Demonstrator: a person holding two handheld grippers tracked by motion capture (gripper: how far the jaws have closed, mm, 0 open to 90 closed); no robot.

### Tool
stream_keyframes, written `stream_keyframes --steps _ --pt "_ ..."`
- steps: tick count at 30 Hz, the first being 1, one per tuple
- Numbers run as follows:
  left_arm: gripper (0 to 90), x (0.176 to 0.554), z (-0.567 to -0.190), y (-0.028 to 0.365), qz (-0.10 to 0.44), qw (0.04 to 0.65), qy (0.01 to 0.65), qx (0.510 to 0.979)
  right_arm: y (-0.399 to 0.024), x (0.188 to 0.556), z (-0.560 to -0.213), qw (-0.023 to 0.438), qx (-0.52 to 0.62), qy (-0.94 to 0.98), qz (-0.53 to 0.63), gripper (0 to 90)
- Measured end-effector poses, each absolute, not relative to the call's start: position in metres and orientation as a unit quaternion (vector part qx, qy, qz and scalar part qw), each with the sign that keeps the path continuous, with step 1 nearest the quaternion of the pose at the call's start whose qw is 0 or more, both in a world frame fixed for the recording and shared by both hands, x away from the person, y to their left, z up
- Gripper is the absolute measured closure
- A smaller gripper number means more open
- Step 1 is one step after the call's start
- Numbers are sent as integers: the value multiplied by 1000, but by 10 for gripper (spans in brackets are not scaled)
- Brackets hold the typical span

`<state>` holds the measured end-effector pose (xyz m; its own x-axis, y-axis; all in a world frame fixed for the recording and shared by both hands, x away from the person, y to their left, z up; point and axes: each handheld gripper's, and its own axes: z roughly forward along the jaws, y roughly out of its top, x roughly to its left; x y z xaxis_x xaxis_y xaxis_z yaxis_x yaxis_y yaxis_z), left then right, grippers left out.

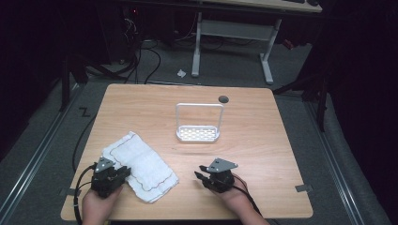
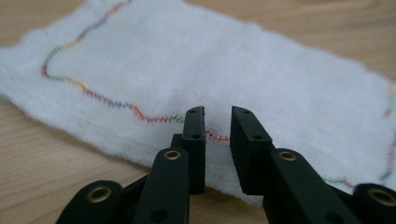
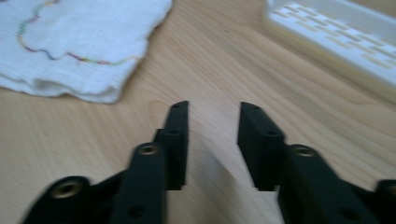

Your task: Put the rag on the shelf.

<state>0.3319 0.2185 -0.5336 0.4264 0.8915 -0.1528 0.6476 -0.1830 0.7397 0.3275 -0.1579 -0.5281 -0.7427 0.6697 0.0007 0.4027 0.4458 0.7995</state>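
Table: a pale wooden table point(image 1: 263, 140) carried a folded white cloth point(image 1: 141, 166) at about 8 o'clock and a white slotted rack point(image 1: 198, 133) with an upright wire frame near the centre.
Left gripper point(image 1: 110, 176): I held it at the near left edge, its jaws parted by a narrow gap with nothing between them, the tips just above the cloth's point(image 2: 210, 70) near hem.
Right gripper point(image 1: 210, 177): I held it at about 5 o'clock over bare wood, its jaws spread wider and empty.
Cloth, position: from the left jaws it lay straight ahead at 12 o'clock, touching or nearly so; from the right jaws it lay off at 10 o'clock point(image 3: 70, 46), apart from them.
Cloth, long axis: it ran from about 10 o'clock to 4 o'clock across the table.
Nearer hand: the left, in my judgement, was placed to pinch the stitched hem first.
Rack, from the right jaws: at 2 o'clock point(image 3: 336, 42), apart.
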Motion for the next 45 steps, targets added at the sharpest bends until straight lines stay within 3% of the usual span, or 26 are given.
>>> stream_keyframes --steps 3,9,17,23,37,42,45 --pt "766 334 -533 217 161 379 507 757 -140 333 -521 150 307 842 418 891" --pt "764 334 -533 214 169 373 495 766 -93 351 -508 145 284 844 432 890" --pt "756 334 -534 216 162 379 495 765 -31 382 -524 121 272 870 392 889" --pt "756 333 -533 210 169 374 487 771 -39 374 -534 110 274 873 388 892" --pt "700 305 -532 134 131 380 385 831 -129 293 -537 106 291 863 400 880" --pt "625 305 -530 133 115 390 398 822 -131 295 -531 109 293 853 417 828" --pt "605 306 -523 143 140 415 408 801 -123 318 -523 130 298 846 422 824"
